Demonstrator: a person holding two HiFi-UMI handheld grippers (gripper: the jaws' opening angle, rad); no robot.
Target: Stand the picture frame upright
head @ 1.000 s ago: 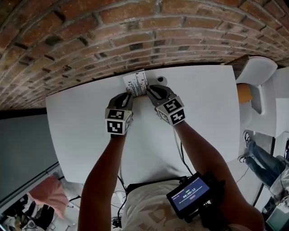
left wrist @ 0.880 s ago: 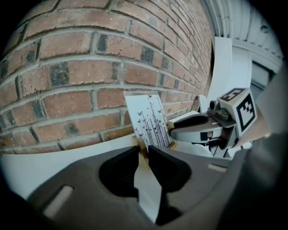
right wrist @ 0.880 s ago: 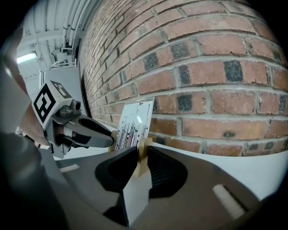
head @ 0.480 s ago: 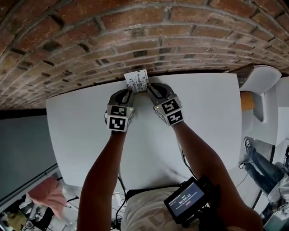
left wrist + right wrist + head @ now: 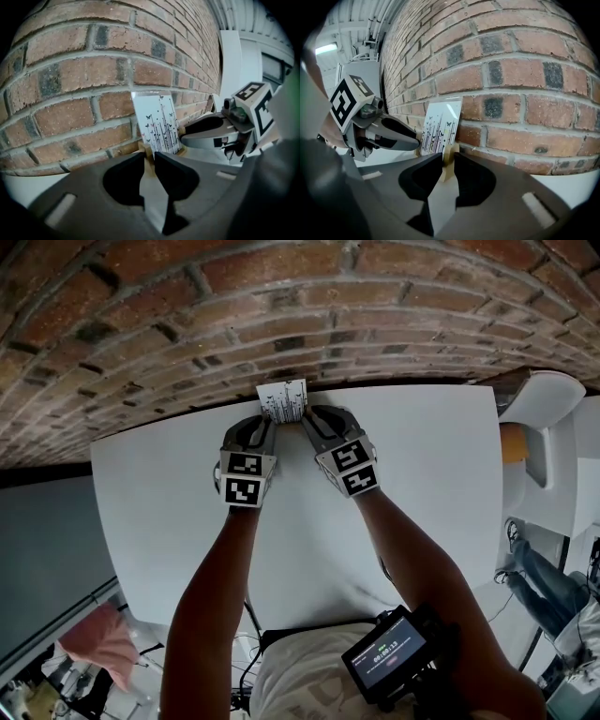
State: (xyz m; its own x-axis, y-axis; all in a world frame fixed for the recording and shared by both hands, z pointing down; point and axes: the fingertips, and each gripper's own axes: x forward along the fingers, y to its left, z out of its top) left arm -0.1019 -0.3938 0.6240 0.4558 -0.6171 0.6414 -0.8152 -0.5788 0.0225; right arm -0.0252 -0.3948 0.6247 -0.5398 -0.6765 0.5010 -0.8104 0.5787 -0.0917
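Picture frame (image 5: 283,400) is standing upright at the far edge of the desk (image 5: 422,484), long axis vertical, close against the brick wall (image 5: 281,324) and lying directly ahead of both sets of jaws. The left gripper (image 5: 266,426) is clamping the frame's lower left wooden corner. The right gripper (image 5: 307,418), equally near, is opening its jaws with the lower right corner between them, seemingly touching the pads.
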